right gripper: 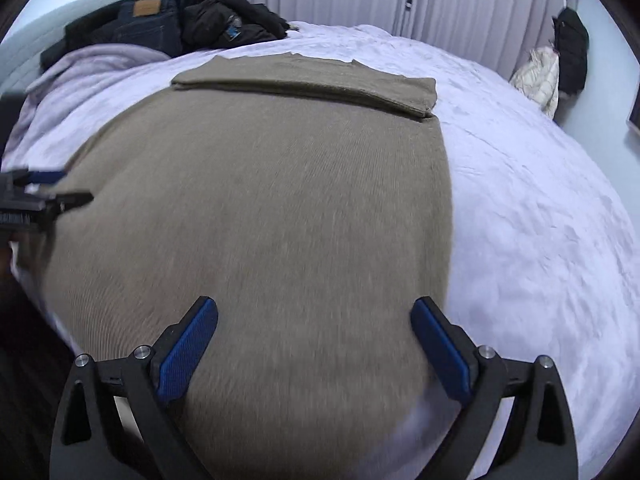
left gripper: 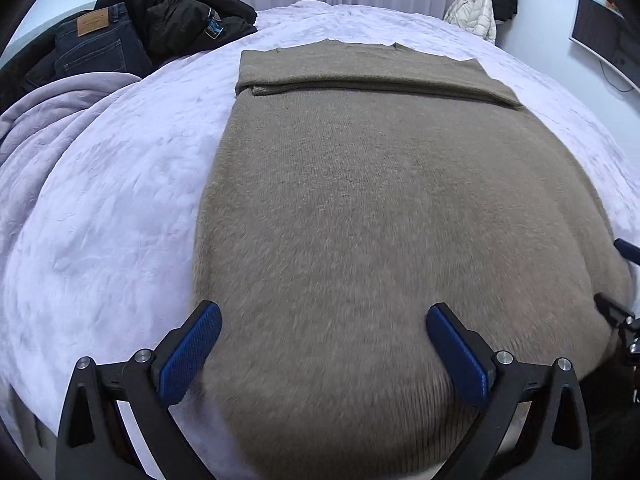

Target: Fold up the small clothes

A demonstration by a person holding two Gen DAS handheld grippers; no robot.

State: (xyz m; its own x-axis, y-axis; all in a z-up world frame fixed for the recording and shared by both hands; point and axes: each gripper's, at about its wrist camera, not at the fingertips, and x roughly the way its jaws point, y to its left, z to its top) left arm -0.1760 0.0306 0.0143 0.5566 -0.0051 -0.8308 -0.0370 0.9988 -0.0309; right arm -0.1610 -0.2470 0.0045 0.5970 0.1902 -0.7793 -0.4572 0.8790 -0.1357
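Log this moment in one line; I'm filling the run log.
stage: fold underway | left hand-held gripper: open over sweater hem | right hand-held gripper: open over hem | sleeves: folded across top | surface: bed

Each gripper, the left gripper [left gripper: 324,332] and the right gripper [right gripper: 314,326], has matte black angular arms with triangular cut-outs, silver round screw heads on top, and two fingers [left gripper: 190,354] [right gripper: 188,350] faced with ribbed blue pads.

Soft, even, cool light fills the room, casting only faint shadows. The fuzzy olive-brown knitted sweater [left gripper: 360,208] smears with motion blur near the bed's near edge; fisheye bulges everything, corners black.
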